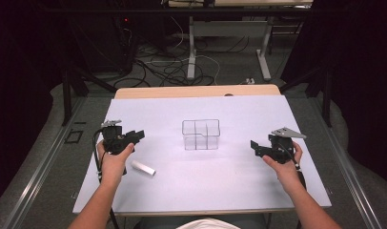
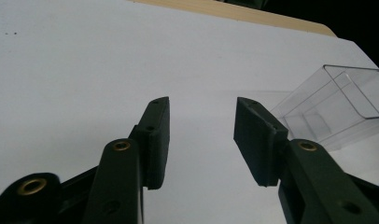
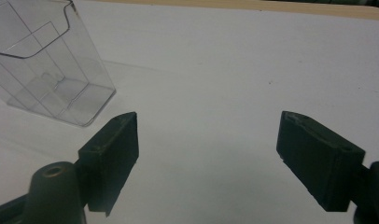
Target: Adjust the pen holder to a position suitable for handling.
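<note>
Holding both grippers (image 1: 140,135) (image 1: 254,147) agape, empty; careless reach could tip light clear bin (image 1: 201,134), or roll bar (image 1: 143,168) away

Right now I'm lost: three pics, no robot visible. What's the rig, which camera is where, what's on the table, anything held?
No robot: a person holds hand-operated tongs, the left tongs and the right tongs. The high view looks down on the white table from above the person. The other two cameras ride on the tongs, looking along their black jaws. Both pairs are open and hold nothing. On the table stand a clear plastic divided organizer box in the middle and a small white bar-shaped block lying by the left hand.
</note>
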Tool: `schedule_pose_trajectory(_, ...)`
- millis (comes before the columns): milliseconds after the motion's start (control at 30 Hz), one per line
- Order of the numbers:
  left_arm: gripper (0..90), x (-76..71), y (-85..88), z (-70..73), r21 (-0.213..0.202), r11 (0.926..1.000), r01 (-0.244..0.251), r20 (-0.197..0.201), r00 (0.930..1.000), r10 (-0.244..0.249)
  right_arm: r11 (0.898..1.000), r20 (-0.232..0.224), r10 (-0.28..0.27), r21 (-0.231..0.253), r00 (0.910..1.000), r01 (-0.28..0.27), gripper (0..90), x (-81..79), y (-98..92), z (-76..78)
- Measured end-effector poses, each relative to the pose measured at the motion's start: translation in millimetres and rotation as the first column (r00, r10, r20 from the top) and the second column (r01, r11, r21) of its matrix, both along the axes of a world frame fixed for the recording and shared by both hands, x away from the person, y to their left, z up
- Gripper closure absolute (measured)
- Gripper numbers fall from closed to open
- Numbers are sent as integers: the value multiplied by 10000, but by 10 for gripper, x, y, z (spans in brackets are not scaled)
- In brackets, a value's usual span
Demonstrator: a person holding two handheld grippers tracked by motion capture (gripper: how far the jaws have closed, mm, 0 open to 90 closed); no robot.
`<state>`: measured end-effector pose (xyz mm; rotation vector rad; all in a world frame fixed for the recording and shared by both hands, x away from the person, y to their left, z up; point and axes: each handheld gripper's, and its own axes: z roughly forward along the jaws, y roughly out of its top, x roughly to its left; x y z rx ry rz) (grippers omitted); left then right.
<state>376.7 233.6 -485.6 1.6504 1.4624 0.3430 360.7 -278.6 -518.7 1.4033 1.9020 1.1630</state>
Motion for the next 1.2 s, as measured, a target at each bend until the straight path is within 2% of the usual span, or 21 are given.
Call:
schedule_pose_trajectory(233, 403, -100, 122, -43, 175, 9998, -92, 659, 9978, 80, 9996, -41, 254, -97, 9997, -254, 232, -16, 53, 1)
schedule_pose_trajectory(333, 356, -145, 152, -52, 129, 9999, -92, 690, 9976, 83, 9993, -11, 343, -124, 9994, -343, 237, -17, 60, 5)
schedule_pose_trajectory(433, 318, -178, 183, -60, 206, 9997, -154, 653, 9978, 140, 9986, -223, 517, -95, 9984, -520, 239, -15, 72, 7)
schedule_pose_trajectory(567, 283, -214, 230, -72, 641, 9979, -123, 636, 9979, 82, 9960, -358, 827, -302, 9959, -838, 248, -5, 106, 4)
schedule_pose_trajectory(633, 250, -221, 251, -85, 743, 9972, -65, 486, 9988, 29, 9936, -436, 1077, -306, 9932, -1090, 254, 0, 132, -1)
schedule_pose_trajectory(767, 158, -208, 264, -116, 402, 9990, -220, 451, 9988, 201, 9866, -656, 1549, -409, 9857, -1578, 264, -20, 223, 12)
schedule_pose_trajectory(800, 157, -206, 260, -121, 387, 9990, -243, 499, 9985, 224, 9841, -642, 1684, -456, 9836, -1715, 267, -25, 250, 21)
schedule_pose_trajectory(833, 151, -204, 257, -123, 442, 9987, -268, 530, 9983, 244, 9807, -664, 1852, -513, 9805, -1887, 267, -29, 280, 34)
schedule_pose_trajectory(900, 80, -197, 249, -125, 385, 9991, -175, 445, 9989, 158, 9740, -595, 2139, -631, 9750, -2176, 270, -40, 352, 60)
schedule_pose_trajectory(967, 66, -192, 249, -129, 401, 9991, -135, 428, 9990, 118, 9607, -304, 2652, -772, 9637, -2668, 280, -34, 421, 91)
schedule_pose_trajectory(1000, 65, -191, 247, -131, 325, 9994, -150, 494, 9987, 134, 9582, -290, 2748, -749, 9611, -2762, 282, -37, 464, 113)
schedule_pose_trajectory(1167, 1, -188, 229, -125, 188, 9998, -105, 670, 9977, 92, 9413, -514, 3213, -914, 9456, -3249, 299, -46, 670, 220)
schedule_pose_trajectory(1200, 1, -186, 221, -126, 289, 9995, -154, 687, 9975, 133, 9408, -493, 3251, -846, 9444, -3283, 303, -45, 704, 226)
